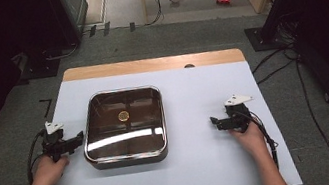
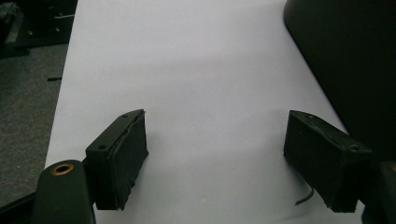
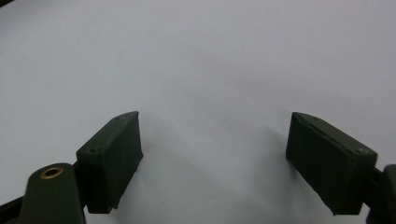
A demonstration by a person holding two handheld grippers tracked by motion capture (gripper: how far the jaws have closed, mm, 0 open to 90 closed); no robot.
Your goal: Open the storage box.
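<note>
Gaping wide, both grippers' fingers [image 2: 122,158] hold nothing.

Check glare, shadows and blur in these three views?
High view: a bright glare band across the square shiny steel tray, dark surroundings. Left gripper view: the tray's wall is underexposed, soft shadows on the white table sheet. Right gripper view: even light, slightly soft, faint jaw shadows.

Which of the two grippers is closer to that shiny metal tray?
Left. The left gripper sits right beside the metal tray, at its left edge; the right gripper is well off to its right.
</note>
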